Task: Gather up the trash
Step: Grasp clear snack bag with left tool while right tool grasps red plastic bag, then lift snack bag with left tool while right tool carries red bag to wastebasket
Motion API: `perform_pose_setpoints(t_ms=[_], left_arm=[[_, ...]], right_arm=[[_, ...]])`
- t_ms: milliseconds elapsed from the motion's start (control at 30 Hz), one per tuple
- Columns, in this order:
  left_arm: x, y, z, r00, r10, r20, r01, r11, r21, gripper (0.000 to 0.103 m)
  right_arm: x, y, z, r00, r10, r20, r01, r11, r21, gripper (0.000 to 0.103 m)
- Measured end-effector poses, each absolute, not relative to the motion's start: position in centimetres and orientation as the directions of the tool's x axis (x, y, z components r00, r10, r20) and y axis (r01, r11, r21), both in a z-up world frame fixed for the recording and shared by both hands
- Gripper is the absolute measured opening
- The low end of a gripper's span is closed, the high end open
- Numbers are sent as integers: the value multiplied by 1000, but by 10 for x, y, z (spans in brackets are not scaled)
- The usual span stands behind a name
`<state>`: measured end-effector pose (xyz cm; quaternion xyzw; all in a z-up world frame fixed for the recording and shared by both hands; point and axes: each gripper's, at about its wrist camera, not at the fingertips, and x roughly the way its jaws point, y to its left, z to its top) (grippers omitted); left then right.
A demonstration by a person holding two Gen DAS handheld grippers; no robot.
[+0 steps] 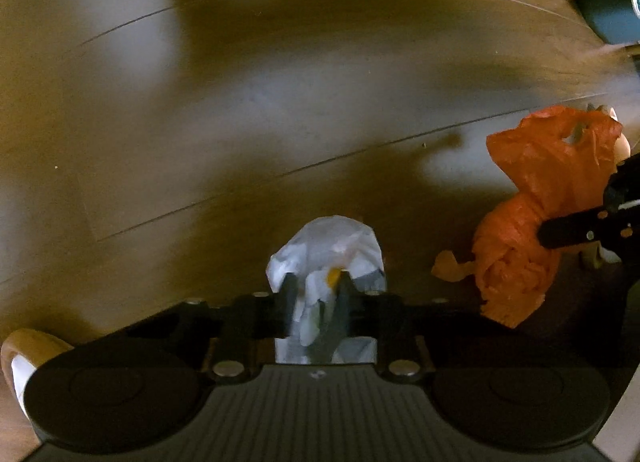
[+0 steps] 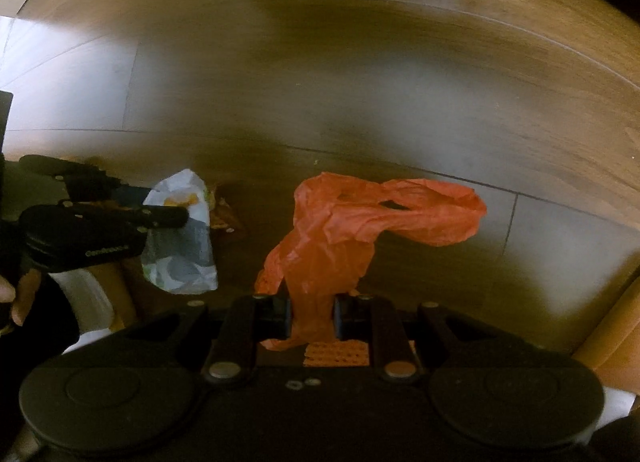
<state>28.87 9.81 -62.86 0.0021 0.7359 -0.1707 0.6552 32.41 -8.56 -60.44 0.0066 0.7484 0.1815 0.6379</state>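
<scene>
Left claw (image 1: 314, 294): you have it clamped on the crumpled white plastic wrapper (image 1: 326, 252).
Right claw (image 2: 312, 314): you grip the orange plastic bag (image 2: 360, 222), hanging above the wooden floor (image 2: 360, 94).
Wrapper: left of the bag.

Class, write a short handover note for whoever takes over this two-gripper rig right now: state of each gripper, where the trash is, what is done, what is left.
Left gripper: shut on the white wrapper, above the wood floor.
Right gripper: shut on the orange plastic bag.
Done: both pieces gripped.
Left: put the wrapper in the bag, probably; its mouth isn't held open. Small scraps lie on the floor beside the wrapper.
</scene>
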Motion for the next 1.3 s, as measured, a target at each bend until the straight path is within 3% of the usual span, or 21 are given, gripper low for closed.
perform_pose_setpoints(t_ms=[100,500,867,1300], left_arm=[[291,102,-625,-141,-230,-963,221,941,-257,7],[289,118,-538,-31,-236,-971,320,918,-233,5],[281,108,-369,284,-250,-926,330,932,-151,5],[244,74,-189,633,-228,-740,175,973,-150,5]], right_arm=[[321,-81,-602,-174,228,-958,-238,934,265,17],[301,-70,-529,-15,206,-979,-346,917,198,17],[277,-93,-371,287,269,-919,-413,901,135,16],[232,-120,-188,598,312,-738,-507,861,-47,15]])
